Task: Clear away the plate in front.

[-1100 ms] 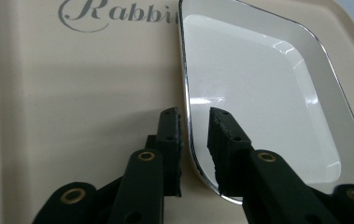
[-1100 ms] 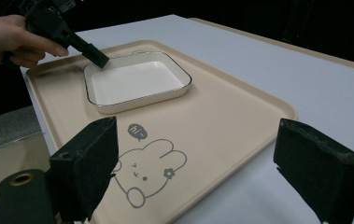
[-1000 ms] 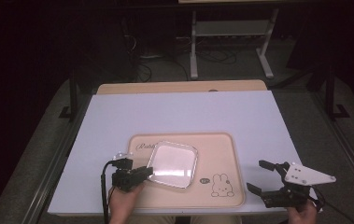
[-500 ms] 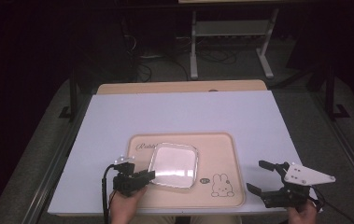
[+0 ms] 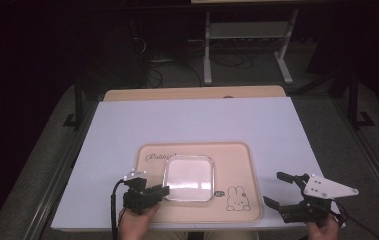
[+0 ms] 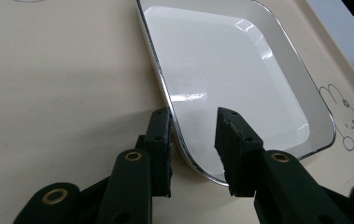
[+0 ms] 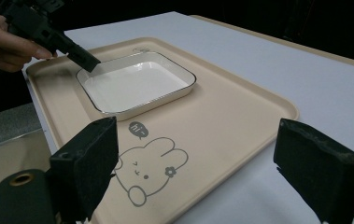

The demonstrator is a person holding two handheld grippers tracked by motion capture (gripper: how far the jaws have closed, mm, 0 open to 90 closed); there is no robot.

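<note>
Progress is looking early: the dish (image 5: 188,178) is lying flat on the tray (image 5: 237,155), not lifted, and nothing is gripping it yet. The left gripper (image 5: 163,191) is reaching in from the near left and straddling the dish's near left corner. In the left gripper view, one jaw of that gripper (image 6: 193,116) is standing outside the rim, close against it, and the other is hanging over the white inside with a gap showing between pad and rim. So the jaws are part open around the edge, not pinching it. The right gripper (image 5: 273,188) is waiting well apart, off the tray's near right corner, with its jaws spread wide and nothing between them; the right gripper view is showing the same wide gap (image 7: 195,135).

By my reading, the approach is done and the jaws are lined up on the rim. Closing on it and whatever follows, a lift or a shift, are left to do.

As for its place, the dish is sitting in the left-middle of the tray, just left of the printed rabbit (image 5: 235,198), on the table (image 5: 127,130) near the person's edge. Its open face is pointing straight up, bottom flat on the tray. Its sides are running square with the tray's sides. Its outline is coming across as close to square with rounded corners, so I cannot tell a sure long axis; the right gripper view is hinting at a slightly longer side, but the slant may be causing that. The tray's own long axis is running left to right.
</note>
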